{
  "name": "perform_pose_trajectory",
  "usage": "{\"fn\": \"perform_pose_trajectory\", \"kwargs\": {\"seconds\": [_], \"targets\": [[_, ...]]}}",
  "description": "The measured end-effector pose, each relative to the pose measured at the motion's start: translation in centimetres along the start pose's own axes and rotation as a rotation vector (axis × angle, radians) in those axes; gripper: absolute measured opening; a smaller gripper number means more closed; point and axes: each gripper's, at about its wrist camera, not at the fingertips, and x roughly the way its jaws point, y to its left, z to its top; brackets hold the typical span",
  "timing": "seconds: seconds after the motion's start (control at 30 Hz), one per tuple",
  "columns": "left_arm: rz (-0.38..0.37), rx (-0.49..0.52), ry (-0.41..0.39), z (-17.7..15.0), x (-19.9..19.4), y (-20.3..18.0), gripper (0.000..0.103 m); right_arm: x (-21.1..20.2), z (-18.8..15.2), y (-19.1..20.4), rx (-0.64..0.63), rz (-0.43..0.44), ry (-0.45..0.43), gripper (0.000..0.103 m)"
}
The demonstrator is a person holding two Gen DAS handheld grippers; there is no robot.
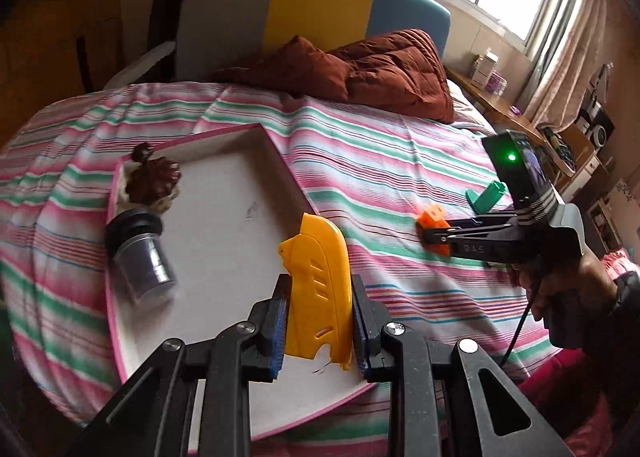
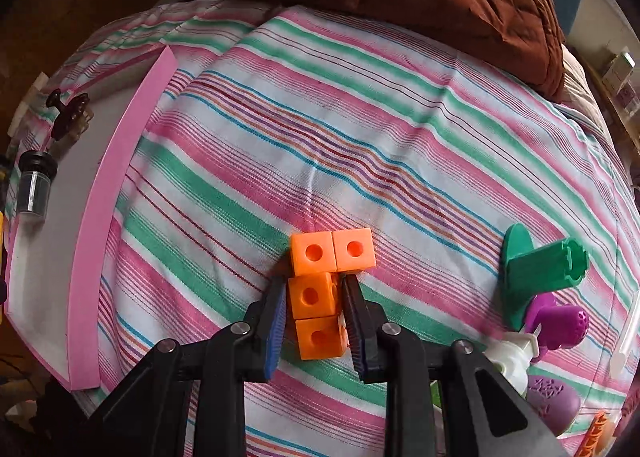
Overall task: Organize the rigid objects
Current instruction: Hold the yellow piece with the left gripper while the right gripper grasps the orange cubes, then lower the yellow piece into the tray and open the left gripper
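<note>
My left gripper [image 1: 320, 321] is shut on a yellow plastic shell [image 1: 316, 277], held just above the near part of the white tray with a pink rim [image 1: 280, 161]. A clear jar with a black cap [image 1: 140, 253] and a brown hair claw [image 1: 154, 177] lie in the tray's left side. On the striped bedsheet, my right gripper [image 2: 314, 297] points down with both pads against an L-shaped block of linked orange cubes [image 2: 332, 251]. The left wrist view also shows that right gripper [image 1: 430, 237] on the orange cubes [image 1: 432, 219], held by a person's hand.
A green plastic stand [image 2: 536, 269], a purple piece [image 2: 560, 321], a white piece [image 2: 512, 357] and a purple oval [image 2: 552, 401] lie right of the cubes. A brown quilt [image 2: 460, 5] is bunched at the head of the bed. The tray's pink rim [image 2: 116, 185] is far left.
</note>
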Motion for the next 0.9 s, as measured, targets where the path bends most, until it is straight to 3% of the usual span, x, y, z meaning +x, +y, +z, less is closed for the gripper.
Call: {"fn": "perform_pose_trajectory", "kwargs": {"seconds": [0.23,0.4,0.6,0.7,0.9], "targets": [[0.088,-0.024,0.0,-1.5,-1.1,1.3,0.027,0.2,-1.5,-1.9,0.043,0.081,-0.082,0.027],[0.122,-0.034,-0.002,-2.3,-1.5,1.7,0.027,-0.1,-1.4,-1.2,0.005,0.049,-0.095,0.027],[0.126,-0.041,0.004,-2.5,-1.6,1.9,0.027,-0.9,-2.0,-3.0,0.02,0.069,-0.1,0.027],[0.128,-0.039,0.004,-2.6,-1.7,1.9,0.027,-0.3,-0.4,-0.6,0.003,0.058,-0.115,0.027],[0.125,-0.042,-0.001,-2.7,-1.8,2.0,0.027,0.2,0.2,0.3,-0.032,0.021,-0.12,0.027]]}}
